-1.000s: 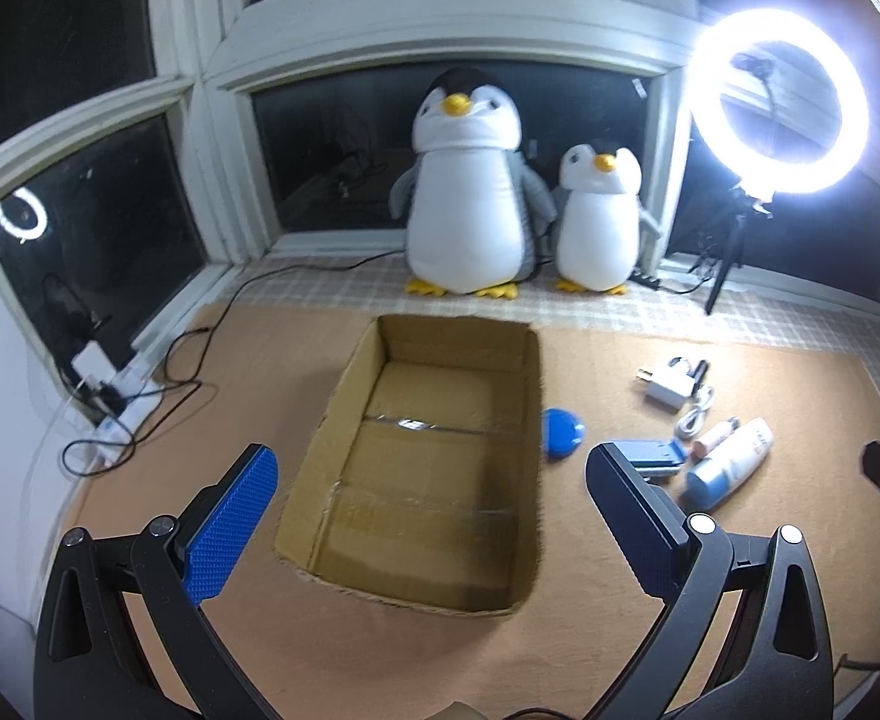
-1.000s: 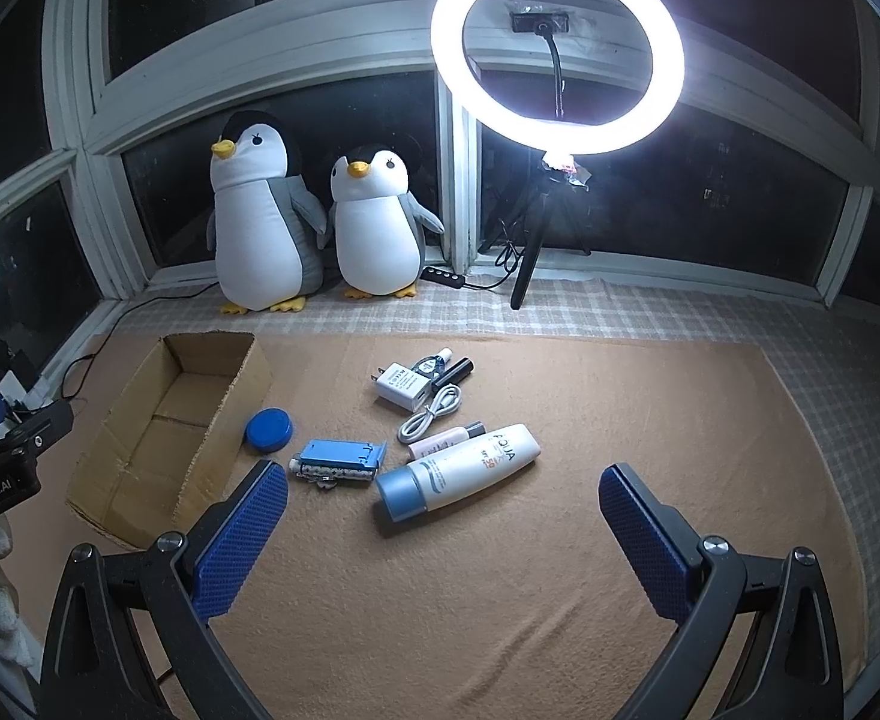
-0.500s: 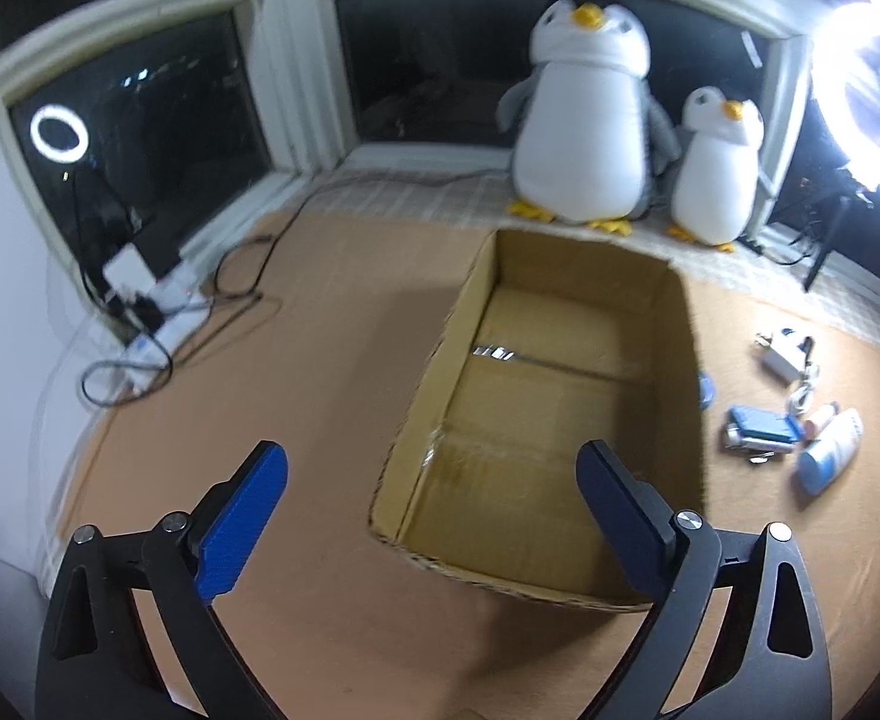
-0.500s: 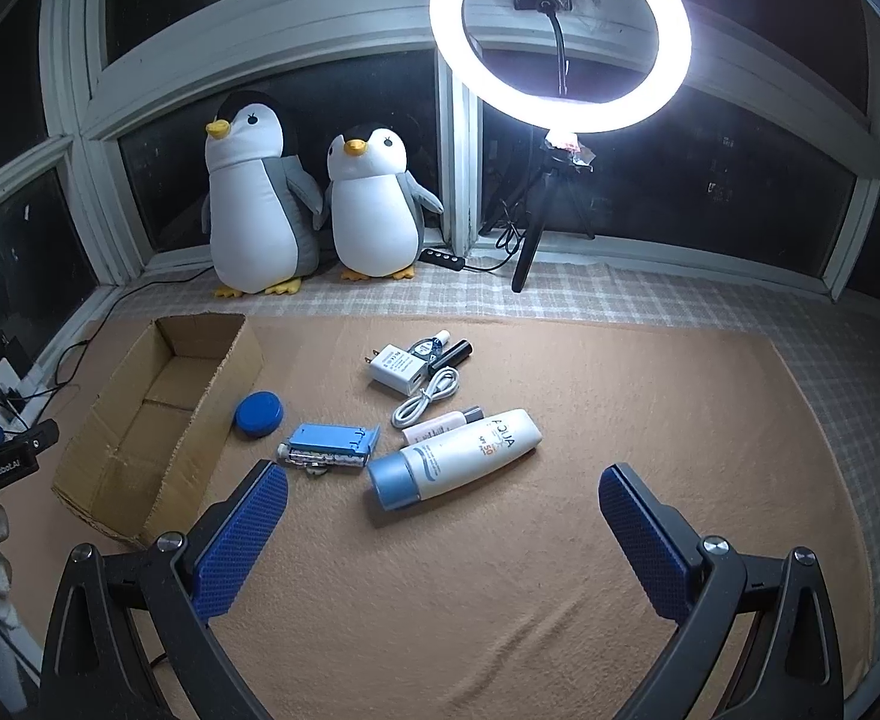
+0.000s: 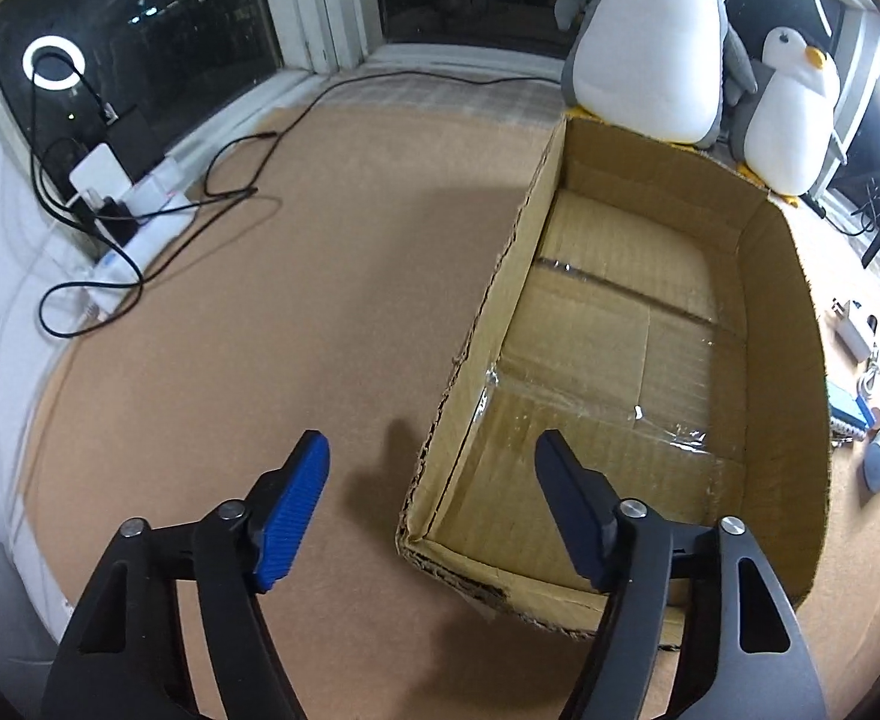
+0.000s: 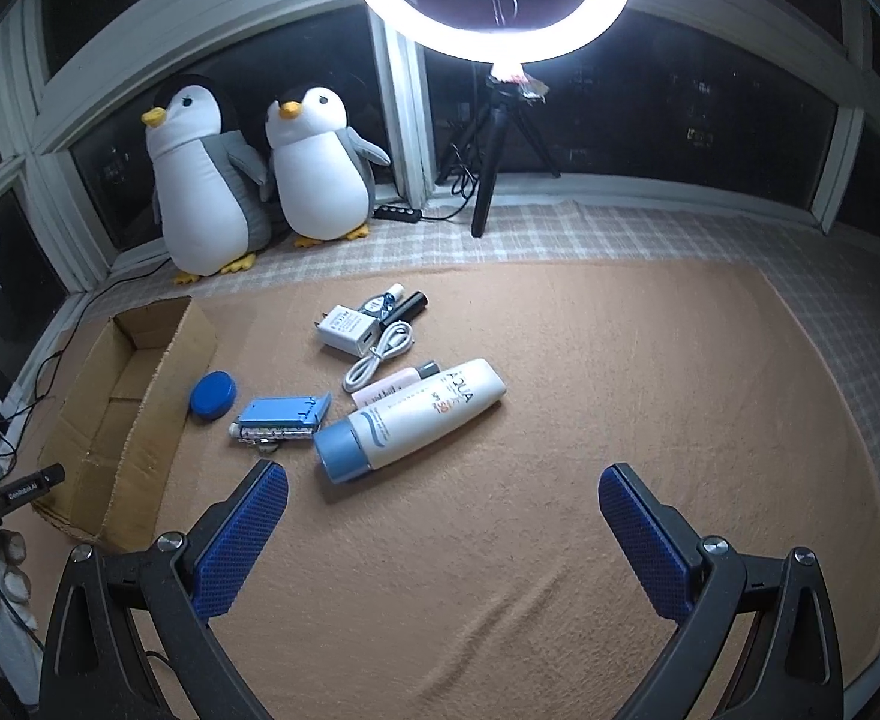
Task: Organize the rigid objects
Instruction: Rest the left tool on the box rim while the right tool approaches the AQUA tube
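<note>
The left gripper (image 5: 431, 483), black-framed with ribbed blue rubber pads, is hovering with its fingers spread wide and holding nothing, straddling the near left wall of the shallow open corrugated cardboard box (image 5: 763, 276), whose taped floor is lying bare on the fuzzy tan felt mat (image 5: 296, 276). In the right wrist view, the box (image 6: 167, 354) is sitting at the mat's left side, with a round blue plastic lid (image 6: 213, 395) just beside its right wall. Further right, a flat blue rectangular case (image 6: 284, 411), a white square charger plug (image 6: 347, 329), a coiled white cable (image 6: 378, 358) and a smooth white cylindrical bottle with a blue cap (image 6: 416, 420) are lying clustered together. The right gripper (image 6: 442, 516) is hanging above bare mat near the bottle, its knurled blue pads also wide apart and empty.
</note>
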Tool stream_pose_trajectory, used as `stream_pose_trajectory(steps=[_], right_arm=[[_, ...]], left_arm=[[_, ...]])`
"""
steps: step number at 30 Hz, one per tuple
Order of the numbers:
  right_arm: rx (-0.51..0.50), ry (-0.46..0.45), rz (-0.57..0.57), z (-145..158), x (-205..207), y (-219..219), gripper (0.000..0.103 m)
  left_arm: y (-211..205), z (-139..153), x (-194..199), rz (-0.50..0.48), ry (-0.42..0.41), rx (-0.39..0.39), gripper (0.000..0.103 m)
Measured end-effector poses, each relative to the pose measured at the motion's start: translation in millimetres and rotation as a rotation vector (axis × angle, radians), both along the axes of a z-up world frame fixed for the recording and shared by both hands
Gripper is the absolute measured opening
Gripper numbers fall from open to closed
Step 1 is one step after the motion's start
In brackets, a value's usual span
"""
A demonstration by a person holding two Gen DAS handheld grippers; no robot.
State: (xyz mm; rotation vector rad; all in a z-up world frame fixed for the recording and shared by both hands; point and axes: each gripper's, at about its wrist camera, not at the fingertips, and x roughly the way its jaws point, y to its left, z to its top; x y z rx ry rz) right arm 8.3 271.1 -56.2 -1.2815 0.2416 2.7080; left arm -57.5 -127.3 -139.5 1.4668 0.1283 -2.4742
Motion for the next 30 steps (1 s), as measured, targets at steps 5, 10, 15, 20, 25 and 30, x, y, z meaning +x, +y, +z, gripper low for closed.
stream_pose_trajectory(steps=[5, 10, 15, 20, 25, 30], right_arm=[[-0.020, -0.029, -0.010, -10, -5, 3, 0.103], [-0.047, -0.050, -0.020, -16, -12, 5, 0.103], [-0.074, -0.075, -0.049, -24, -25, 7, 0.103], [-0.142, -0.130, -0.092, -41, -48, 11, 0.103], [-0.222, -0.190, -0.134, -61, -71, 16, 0.103], [-0.229, -0.238, -0.163, -76, -89, 18, 0.102]], left_arm=[[-3, -6, -3, 0.000, -0.015, 0.013, 0.060], [-4, -13, -6, -0.003, -0.039, 0.027, 0.042], [-3, -21, -5, -0.010, -0.058, 0.031, 0.030], [-1, -24, -3, -0.014, -0.056, 0.026, 0.026], [0, -24, -3, -0.020, -0.054, 0.022, 0.026], [1, -24, -3, -0.016, -0.049, 0.022, 0.026]])
